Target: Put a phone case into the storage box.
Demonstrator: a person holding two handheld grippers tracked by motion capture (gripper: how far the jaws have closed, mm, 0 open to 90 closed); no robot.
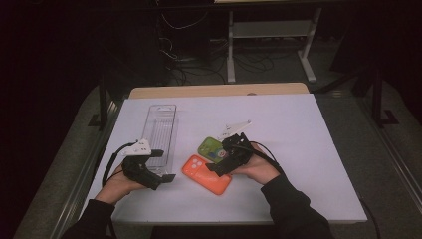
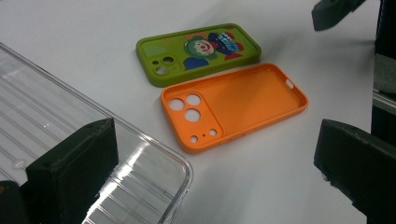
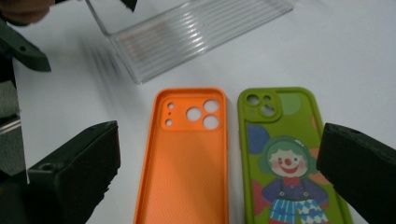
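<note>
Right gripper view: the right gripper (image 3: 219, 172) is held wide open above the orange phone case (image 3: 187, 154) and green clown case (image 3: 285, 158), laid side by side. The left gripper (image 1: 164, 167), also wide, is poised over the clear tray (image 1: 161, 130).

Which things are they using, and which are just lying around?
In use:
- orange phone case
- green clown phone case
- clear plastic tray
- left gripper, right gripper, both open

Lying about:
- cables on the floor
- white table legs
</note>
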